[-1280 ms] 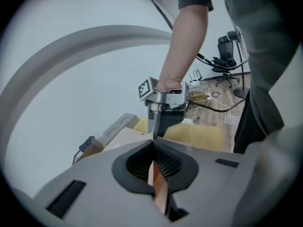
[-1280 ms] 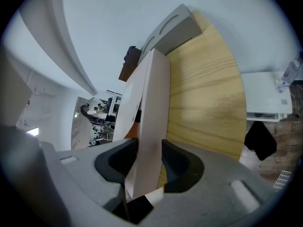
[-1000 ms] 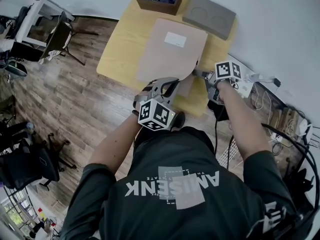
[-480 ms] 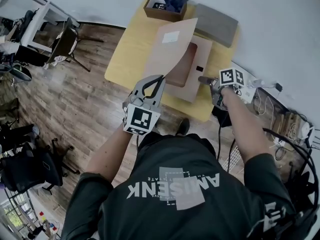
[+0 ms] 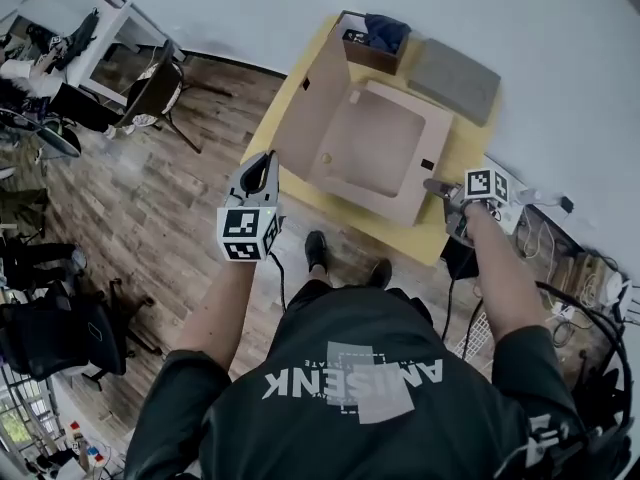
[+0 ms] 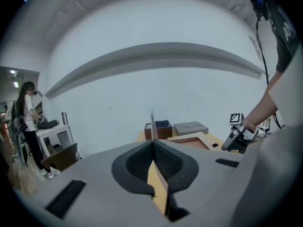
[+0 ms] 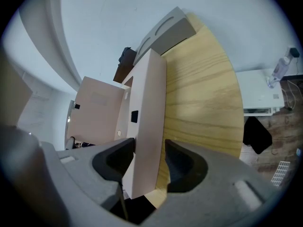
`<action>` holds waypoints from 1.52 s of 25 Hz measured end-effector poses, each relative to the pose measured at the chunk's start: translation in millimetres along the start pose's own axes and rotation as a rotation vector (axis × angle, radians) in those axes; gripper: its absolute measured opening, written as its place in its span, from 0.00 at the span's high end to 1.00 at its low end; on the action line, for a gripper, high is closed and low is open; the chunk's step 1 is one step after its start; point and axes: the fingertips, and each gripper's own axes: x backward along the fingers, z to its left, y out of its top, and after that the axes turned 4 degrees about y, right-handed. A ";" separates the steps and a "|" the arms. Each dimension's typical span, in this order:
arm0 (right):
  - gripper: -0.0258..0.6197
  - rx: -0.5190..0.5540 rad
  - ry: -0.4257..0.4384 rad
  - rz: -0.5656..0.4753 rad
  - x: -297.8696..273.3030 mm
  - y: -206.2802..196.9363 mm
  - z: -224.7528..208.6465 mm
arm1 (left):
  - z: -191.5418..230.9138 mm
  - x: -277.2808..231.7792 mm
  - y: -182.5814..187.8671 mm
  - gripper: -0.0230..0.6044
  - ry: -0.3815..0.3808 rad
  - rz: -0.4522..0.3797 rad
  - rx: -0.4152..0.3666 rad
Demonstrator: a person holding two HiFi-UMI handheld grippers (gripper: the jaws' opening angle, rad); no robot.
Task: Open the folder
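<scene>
The folder is a flat pinkish-brown cardboard case on the yellow table (image 5: pixel 440 236). Its base (image 5: pixel 375 148) lies open, and its cover (image 5: pixel 308 108) stands raised on the left side. My left gripper (image 5: pixel 262 164) is shut on the cover's near edge. In the left gripper view the cover (image 6: pixel 152 123) runs edge-on between the closed pads of the left gripper (image 6: pixel 152 150). My right gripper (image 5: pixel 438 185) sits at the base's right front edge. In the right gripper view the base's side wall (image 7: pixel 147 122) lies between the jaws of the right gripper (image 7: pixel 149 157), which are opening; a thin gap shows at the right pad.
A brown box holding dark blue cloth (image 5: pixel 368 36) and a grey moulded tray (image 5: pixel 455 76) sit at the table's far edge by the white wall. Chairs and a desk (image 5: pixel 110 58) stand on the wooden floor at left, with a person (image 6: pixel 26 112) there. Cables (image 5: pixel 560 238) lie at right.
The cover went from lying flat on the folder to standing raised. My left gripper swung left and up with the cover's edge in it. My right gripper stayed at the base's edge.
</scene>
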 end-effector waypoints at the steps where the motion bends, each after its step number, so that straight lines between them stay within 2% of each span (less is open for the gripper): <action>1: 0.64 -0.004 -0.002 -0.003 -0.1 -0.4 -0.4 | 9.8 -0.8 -4.3 0.96 0.014 0.009 0.013; 7: 0.64 -0.009 -0.031 -0.015 0.3 2.2 -2.4 | 58.1 -17.7 -28.7 0.96 0.077 0.061 0.063; 14: 0.64 -0.031 -0.063 -0.035 1.1 -0.3 1.2 | 106.7 -36.3 -70.5 0.95 0.115 0.154 0.091; 20: 0.63 -0.026 -0.099 -0.050 1.7 0.2 2.2 | 138.6 -58.1 -111.4 0.93 0.134 0.236 0.156; 29: 0.63 -0.062 -0.123 -0.073 -2.3 -9.9 8.9 | 168.8 -85.8 -167.1 0.89 0.165 0.353 0.167; 38: 0.63 -0.079 -0.134 -0.100 -1.0 -18.3 8.0 | 176.2 -90.9 -208.4 0.83 0.146 0.447 0.191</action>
